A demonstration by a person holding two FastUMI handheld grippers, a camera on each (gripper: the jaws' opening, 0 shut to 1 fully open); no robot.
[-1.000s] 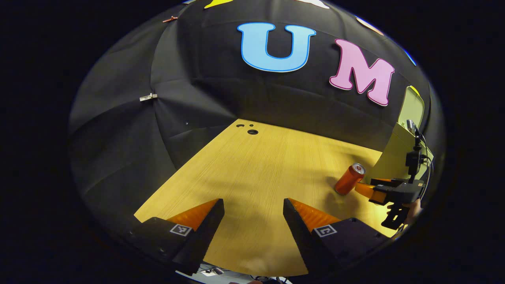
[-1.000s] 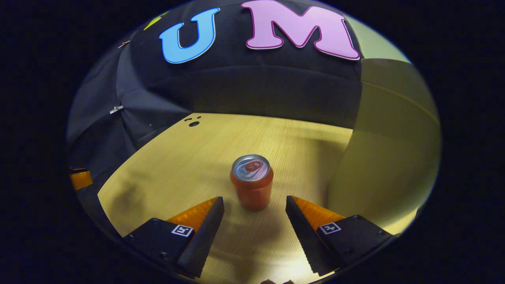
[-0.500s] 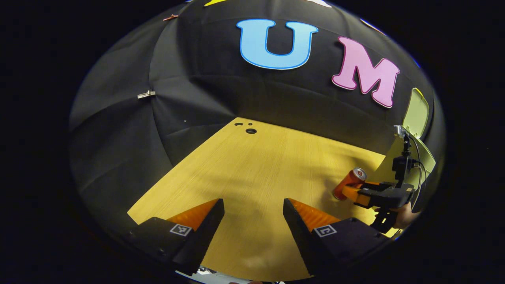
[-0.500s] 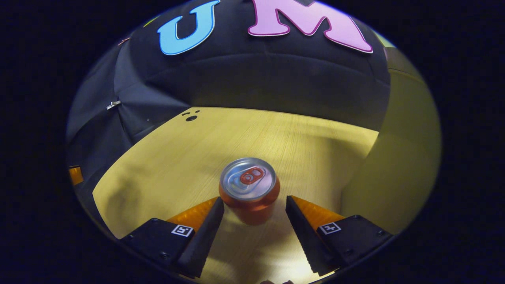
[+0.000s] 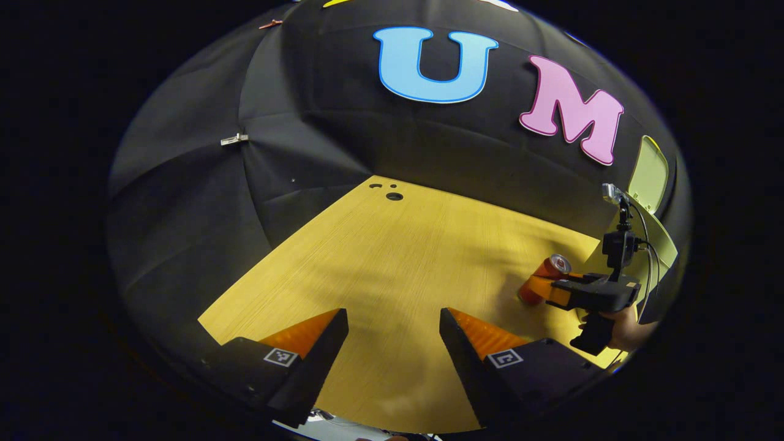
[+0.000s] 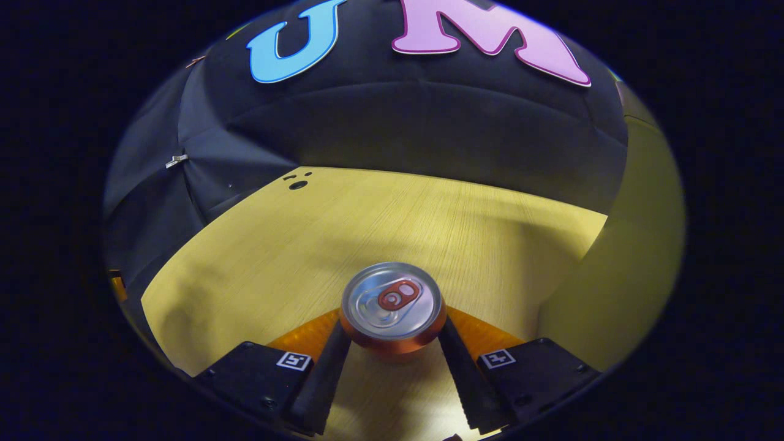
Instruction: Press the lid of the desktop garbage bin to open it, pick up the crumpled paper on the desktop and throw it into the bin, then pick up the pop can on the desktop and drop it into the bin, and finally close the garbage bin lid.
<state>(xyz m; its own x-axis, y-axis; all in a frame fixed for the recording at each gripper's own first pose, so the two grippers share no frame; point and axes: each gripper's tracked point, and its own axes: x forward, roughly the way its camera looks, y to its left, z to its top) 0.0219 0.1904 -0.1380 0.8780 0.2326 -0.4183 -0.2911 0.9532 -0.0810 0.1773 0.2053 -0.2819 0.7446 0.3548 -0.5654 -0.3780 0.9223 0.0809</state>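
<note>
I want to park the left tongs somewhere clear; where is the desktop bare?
Bare wood runs from the left tongs back to the cable holes by the cloth wall. It is crowded on the right: pop can, right tongs, bin.

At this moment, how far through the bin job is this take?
Done, apparently: the bin lid stands raised, and no crumpled paper lies on the visible desktop, though the bin's inside is hidden. In hand: the right gripper has both fingers against the upright pop can, which appears to rest on the desktop. The left gripper is open. Left: dropping the can in, closing the lid.
</note>
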